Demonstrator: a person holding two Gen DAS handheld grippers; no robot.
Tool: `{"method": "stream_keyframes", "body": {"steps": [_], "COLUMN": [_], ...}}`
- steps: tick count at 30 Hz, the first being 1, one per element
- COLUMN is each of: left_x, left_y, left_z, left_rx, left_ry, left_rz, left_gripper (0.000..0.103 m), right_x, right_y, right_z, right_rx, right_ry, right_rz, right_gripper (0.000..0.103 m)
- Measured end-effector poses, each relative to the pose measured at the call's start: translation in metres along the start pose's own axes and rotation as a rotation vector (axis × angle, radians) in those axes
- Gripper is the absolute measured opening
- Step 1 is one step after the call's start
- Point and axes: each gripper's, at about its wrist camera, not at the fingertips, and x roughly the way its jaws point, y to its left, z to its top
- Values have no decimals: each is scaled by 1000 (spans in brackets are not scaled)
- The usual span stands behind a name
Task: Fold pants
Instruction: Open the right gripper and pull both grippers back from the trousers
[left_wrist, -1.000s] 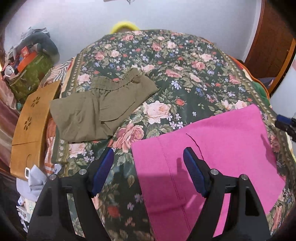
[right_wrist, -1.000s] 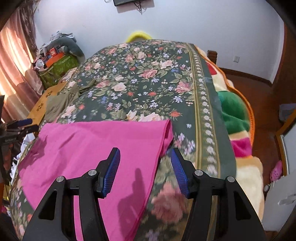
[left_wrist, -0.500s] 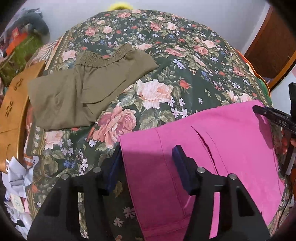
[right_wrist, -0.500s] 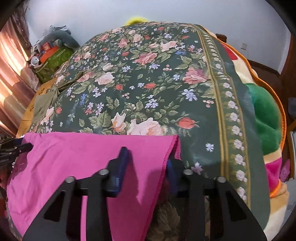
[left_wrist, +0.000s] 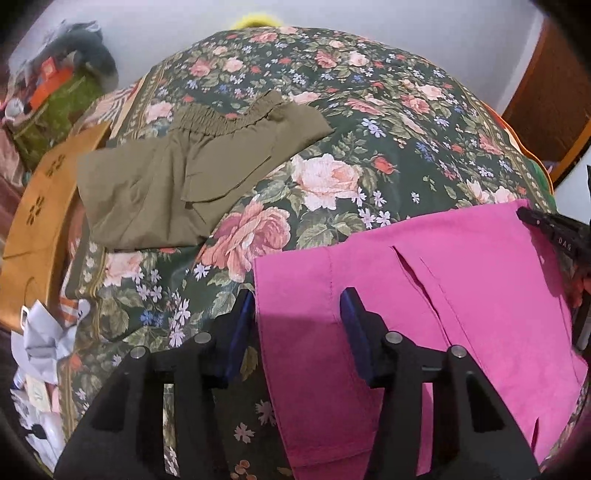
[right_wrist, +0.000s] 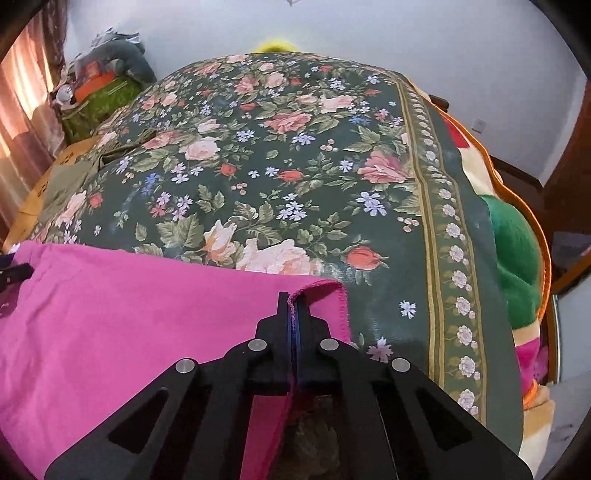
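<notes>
Pink pants (left_wrist: 461, 280) spread flat at the near edge of the floral bedspread (left_wrist: 332, 122), olive shorts (left_wrist: 177, 173) well apart farther back. Right gripper (right_wrist: 294, 306) clamped tight on the pants' right corner. Left gripper (left_wrist: 297, 314) closing astride the left corner, pads seemingly not yet pressing.

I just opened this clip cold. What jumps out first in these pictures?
The bright pink pants spread along the near edge of the dark floral bedspread. The right gripper is shut on their corner; the left gripper is closing astride the opposite edge. Farther back, olive pants lie folded.
</notes>
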Motion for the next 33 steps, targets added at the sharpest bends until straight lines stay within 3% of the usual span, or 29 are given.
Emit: {"method": "stream_keyframes", "body": {"steps": [9,13,16,18,23,27,33], "left_x": [-8,-25,-42,-55,-78,-81,-61], "left_y": [-5,-9,-11,-11,-17,-27,-37], "left_z": [-1,2,8,12,23,27,22], "left_rx": [43,100,119,111,94,110,134], "left_ry": [-11,-33,-73,-99,-158,-164,-86], "left_rz": [31,87,108,94,61,35,6], "left_gripper": [51,51,52,55,68,73,77], "right_x": [-5,-21,-38,-51,-77,-81,-53], "right_y": [8,10,14,20,49,78,109], "right_z": [3,6,11,15,25,27,21], "right_rx": [-60,-78,-80,-77,-107,-155,-192], "right_ry": [14,-5,-33,-67,-147,-167,-70], "right_rz": [-56,-66,-54,-31,31,87,188], "right_gripper": [1,4,18,38,60,81,82]}}
